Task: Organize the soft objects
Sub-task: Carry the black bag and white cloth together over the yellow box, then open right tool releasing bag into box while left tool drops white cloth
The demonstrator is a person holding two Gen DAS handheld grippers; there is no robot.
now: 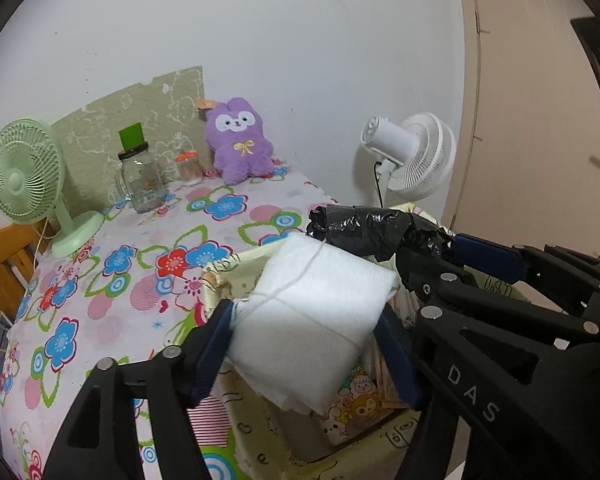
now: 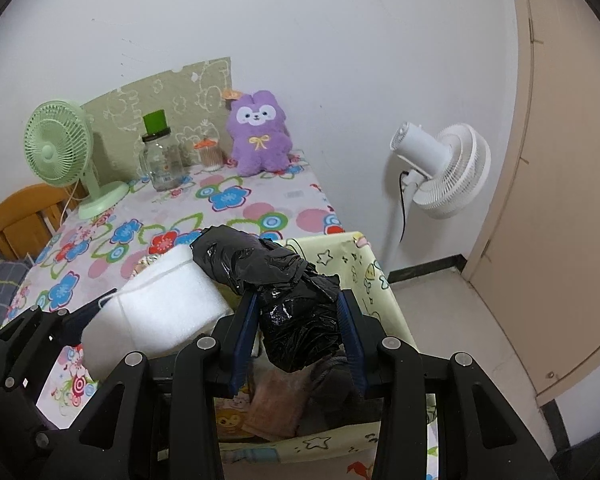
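My left gripper [image 1: 304, 344] is shut on a white foam bundle [image 1: 312, 320] tied with white string, held above a pale yellow cartoon-print fabric basket [image 1: 236, 264]. My right gripper [image 2: 298, 332] is shut on a black plastic-wrapped roll [image 2: 276, 280], held over the same basket [image 2: 364, 264], just right of the foam bundle [image 2: 160, 312]. The roll also shows in the left wrist view [image 1: 372, 228]. A pinkish cloth [image 2: 272, 404] and a dark item lie inside the basket. A purple plush bunny [image 1: 238, 140] leans on the wall at the table's back.
The table has a floral cloth [image 1: 112, 280]. A green desk fan [image 1: 28, 176], a glass jar with a green lid [image 1: 140, 176] and a small toothpick jar [image 1: 188, 166] stand at the back. A white floor fan [image 2: 444, 168] stands right, by a beige door [image 2: 560, 160]. A wooden chair [image 2: 20, 216] is at left.
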